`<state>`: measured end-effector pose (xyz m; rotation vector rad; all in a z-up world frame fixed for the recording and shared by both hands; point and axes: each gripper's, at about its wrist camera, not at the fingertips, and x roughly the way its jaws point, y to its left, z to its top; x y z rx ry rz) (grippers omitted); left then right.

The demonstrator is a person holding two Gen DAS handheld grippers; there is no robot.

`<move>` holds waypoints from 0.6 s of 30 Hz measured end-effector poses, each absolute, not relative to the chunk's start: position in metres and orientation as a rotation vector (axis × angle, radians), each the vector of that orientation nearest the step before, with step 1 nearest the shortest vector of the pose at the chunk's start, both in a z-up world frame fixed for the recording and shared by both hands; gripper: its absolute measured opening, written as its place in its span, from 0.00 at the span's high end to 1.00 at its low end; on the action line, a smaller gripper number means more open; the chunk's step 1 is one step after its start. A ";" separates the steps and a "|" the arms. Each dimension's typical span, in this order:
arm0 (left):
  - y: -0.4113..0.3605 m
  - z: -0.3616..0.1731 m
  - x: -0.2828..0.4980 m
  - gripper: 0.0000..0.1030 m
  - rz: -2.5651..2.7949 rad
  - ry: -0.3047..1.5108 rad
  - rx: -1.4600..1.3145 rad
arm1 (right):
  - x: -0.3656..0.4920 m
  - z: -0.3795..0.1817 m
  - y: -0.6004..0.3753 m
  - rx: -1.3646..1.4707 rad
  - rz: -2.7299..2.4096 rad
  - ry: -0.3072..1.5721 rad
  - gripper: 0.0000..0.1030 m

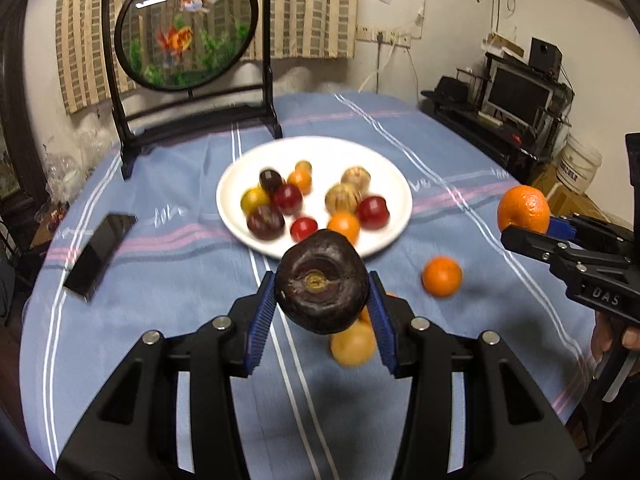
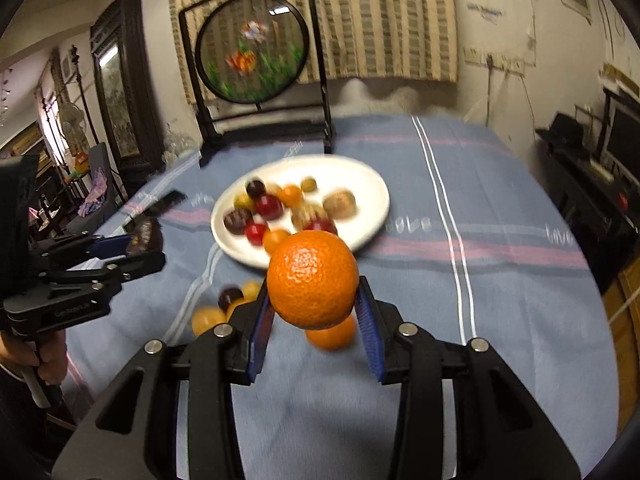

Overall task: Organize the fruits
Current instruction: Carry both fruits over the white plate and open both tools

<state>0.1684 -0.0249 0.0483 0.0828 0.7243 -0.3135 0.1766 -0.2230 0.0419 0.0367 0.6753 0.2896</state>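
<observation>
Two grippers, one fruit pinched in each, above the striped cloth

Both grippers are partly closed, their blue pads pressing on fruit. The left gripper pinches a dark brown-purple fruit between its pads, stem scar facing the camera, held clear of the blue striped tablecloth. The right gripper clamps an orange the same way; from the left wrist view that orange shows at the right edge, sticking out past the black fingers, with part of a hand on the handle below.

Under the held dark fruit, a yellow-orange fruit lies on the cloth, half hidden by the gripper pad and blurred. Another small orange lies alone on the cloth between the two grippers. In the right wrist view a small cluster of loose fruits, yellowish and dark, sits beside the left finger; their kinds are hard to make out through the blur.

Farther on, a white plate carries about a dozen small fruits in red, dark, orange and tan, touching one another in two loose groups. A black phone lies left of the plate. Beyond stands a round goldfish screen in a black frame, before striped curtains
</observation>
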 end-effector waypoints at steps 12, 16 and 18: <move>-0.046 0.047 0.248 0.55 -0.326 0.769 0.070 | 0.255 0.047 -0.205 0.024 0.326 0.685 0.61; -0.050 0.035 0.275 0.55 -0.310 0.799 0.067 | 0.284 0.035 -0.200 0.019 0.318 0.713 0.61; -0.052 0.030 0.286 0.55 -0.305 0.811 0.070 | 0.299 0.028 -0.198 0.021 0.313 0.729 0.61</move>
